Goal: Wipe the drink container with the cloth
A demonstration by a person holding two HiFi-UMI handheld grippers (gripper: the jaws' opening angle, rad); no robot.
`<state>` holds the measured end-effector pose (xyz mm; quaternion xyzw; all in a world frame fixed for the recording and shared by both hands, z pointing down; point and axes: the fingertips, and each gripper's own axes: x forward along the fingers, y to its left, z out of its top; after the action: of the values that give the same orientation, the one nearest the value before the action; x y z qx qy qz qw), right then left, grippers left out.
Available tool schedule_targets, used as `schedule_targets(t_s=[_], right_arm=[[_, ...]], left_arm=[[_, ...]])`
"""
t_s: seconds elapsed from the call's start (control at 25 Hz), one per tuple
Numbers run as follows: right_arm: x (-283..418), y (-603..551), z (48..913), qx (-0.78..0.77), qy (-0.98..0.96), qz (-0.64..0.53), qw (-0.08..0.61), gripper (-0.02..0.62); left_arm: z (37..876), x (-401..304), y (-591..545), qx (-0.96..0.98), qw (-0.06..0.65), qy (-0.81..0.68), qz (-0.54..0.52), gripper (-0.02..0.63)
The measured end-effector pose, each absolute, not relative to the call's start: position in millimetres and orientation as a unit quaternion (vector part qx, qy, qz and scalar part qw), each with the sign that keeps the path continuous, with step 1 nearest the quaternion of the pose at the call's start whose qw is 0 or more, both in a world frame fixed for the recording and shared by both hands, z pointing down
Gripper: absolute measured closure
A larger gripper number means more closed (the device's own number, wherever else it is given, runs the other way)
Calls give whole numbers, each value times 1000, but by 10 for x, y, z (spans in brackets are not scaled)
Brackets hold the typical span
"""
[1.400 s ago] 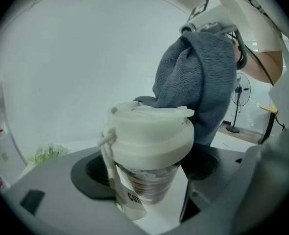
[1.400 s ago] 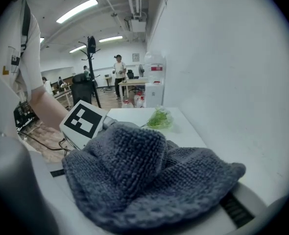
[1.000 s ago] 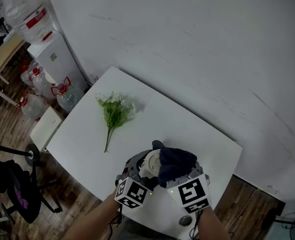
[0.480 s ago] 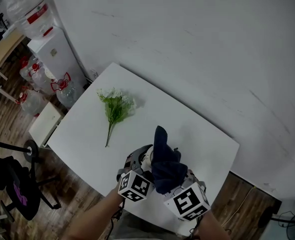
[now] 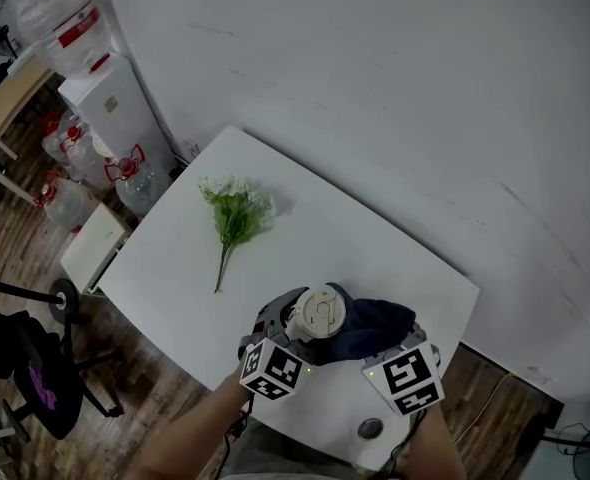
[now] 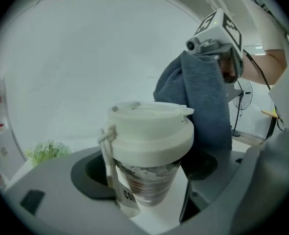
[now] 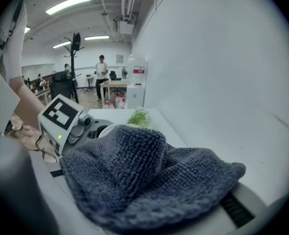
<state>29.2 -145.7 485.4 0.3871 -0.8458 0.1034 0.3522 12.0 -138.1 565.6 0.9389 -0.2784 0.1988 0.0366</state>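
Dark cloth (image 5: 377, 322) beside white-lidded cup (image 5: 318, 313), seemingly in contact

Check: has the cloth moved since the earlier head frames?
Yes. The cloth has swung off the cup, whose lid now shows, to its right, farther from the flower sprig.
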Motion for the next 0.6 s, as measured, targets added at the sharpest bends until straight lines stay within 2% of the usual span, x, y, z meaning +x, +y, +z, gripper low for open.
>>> schedule_targets(t_s=[0.12,0.2,0.44,0.6], right_arm=[[211,-1646,4794,404,-859,137,283,560],[90,-1726,4778,411,-860,137,268,560],[-237,-1680,4770,400,-865,111,281,560],[-474,-1434,4809,345,-877,75,326,560]], left_arm=[[5654,114,-1386,939,37,-279,197,190],[5651,113,-1394,938,38,-279,200,190],[5655,118,-1399,936,41,-284,204,190],[5654,121,-1395,936,41,-282,206,190]])
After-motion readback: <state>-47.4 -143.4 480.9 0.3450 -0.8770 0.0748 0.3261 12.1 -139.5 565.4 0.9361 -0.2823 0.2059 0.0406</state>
